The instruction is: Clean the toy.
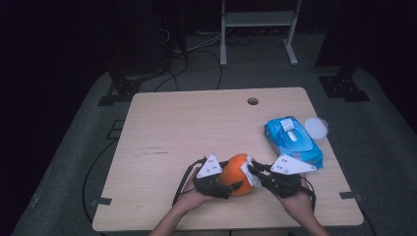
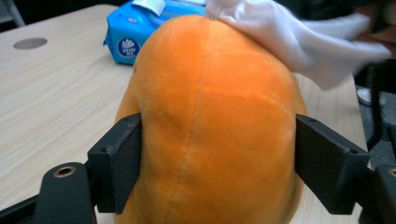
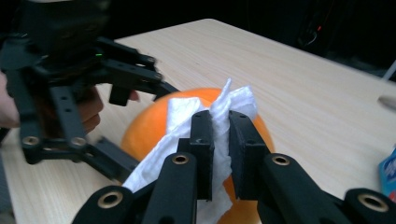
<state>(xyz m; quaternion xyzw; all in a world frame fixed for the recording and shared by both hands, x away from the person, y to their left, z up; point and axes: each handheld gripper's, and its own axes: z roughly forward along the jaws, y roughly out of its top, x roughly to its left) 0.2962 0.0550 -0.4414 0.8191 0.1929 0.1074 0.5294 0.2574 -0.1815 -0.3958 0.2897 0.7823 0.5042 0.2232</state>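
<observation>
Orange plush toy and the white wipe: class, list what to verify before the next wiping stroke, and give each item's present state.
1. Left gripper clamps orange plush toy on both sides: ok.
2. Right gripper pinches white wipe: ok.
3. Wipe touches the toy: ok.
4. Toy rests on table: cannot tell.
5. Blue wipes pack stands apart from the toy: ok.
</observation>
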